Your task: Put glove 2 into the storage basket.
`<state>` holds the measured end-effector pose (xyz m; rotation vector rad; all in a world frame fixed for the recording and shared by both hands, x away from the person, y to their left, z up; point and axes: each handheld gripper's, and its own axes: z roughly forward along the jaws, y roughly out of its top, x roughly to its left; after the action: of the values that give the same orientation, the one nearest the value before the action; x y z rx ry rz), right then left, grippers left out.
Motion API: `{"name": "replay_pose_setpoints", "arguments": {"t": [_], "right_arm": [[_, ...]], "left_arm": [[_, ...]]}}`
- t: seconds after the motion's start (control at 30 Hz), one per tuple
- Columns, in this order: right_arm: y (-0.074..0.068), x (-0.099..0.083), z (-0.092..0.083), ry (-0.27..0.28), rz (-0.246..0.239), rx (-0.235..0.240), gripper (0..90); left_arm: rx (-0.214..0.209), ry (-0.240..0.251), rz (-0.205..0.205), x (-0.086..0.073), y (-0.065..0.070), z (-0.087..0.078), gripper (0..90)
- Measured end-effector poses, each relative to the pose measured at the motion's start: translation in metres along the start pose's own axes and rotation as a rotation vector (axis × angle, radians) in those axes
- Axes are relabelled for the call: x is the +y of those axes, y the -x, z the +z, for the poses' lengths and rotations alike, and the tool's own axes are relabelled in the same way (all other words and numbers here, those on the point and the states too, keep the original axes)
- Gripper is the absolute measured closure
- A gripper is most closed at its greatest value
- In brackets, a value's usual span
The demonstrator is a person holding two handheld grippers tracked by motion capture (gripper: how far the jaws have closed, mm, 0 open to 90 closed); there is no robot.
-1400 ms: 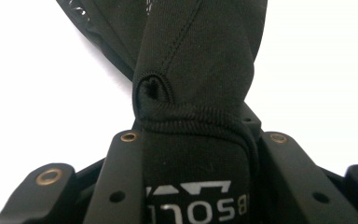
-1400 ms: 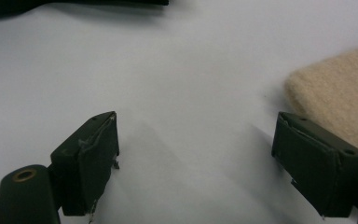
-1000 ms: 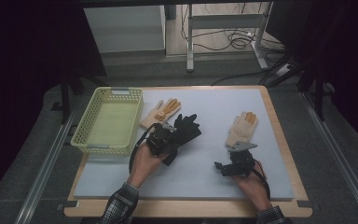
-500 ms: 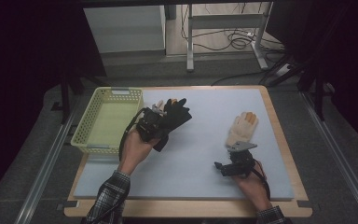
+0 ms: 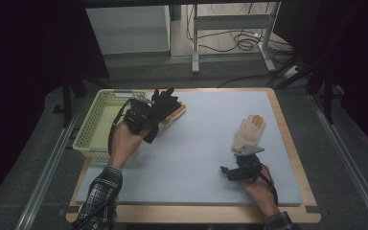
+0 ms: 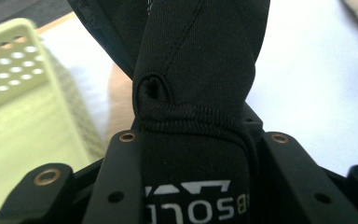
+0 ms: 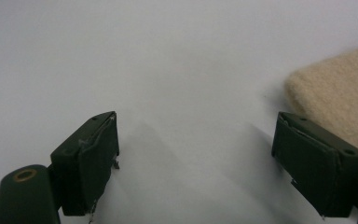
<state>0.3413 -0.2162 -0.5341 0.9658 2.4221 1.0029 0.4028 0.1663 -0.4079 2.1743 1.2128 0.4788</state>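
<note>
A: While the left gripper (image 5: 149,111) has its jaws clamped on the black glove (image 6: 196,93), where should the load travel?

B: Carry the glove, now raised beside the tan glove (image 5: 175,114), over the basket's near rim (image 5: 87,147) before releasing; clear the wall so the fabric cannot snag.

A: And the right gripper (image 7: 196,158)?

B: Its jaws stand wide and empty on the mat (image 5: 206,143), just short of the cream glove (image 5: 249,130). Open mat lies between both hands.
</note>
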Motion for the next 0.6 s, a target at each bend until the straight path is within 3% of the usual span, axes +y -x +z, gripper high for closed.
{"name": "replay_pose_setpoints", "arguments": {"t": [0.37, 0.6], "right_arm": [[0.0, 0.0, 0.0, 0.0, -0.001, -0.001, 14.5], [0.0, 0.0, 0.0, 0.002, -0.001, -0.002, 14.5]], "left_arm": [[0.093, 0.012, -0.087, -0.017, -0.053, -0.013, 64.4], [0.116, 0.001, -0.138, -0.038, -0.082, -0.01, 63.9]]}}
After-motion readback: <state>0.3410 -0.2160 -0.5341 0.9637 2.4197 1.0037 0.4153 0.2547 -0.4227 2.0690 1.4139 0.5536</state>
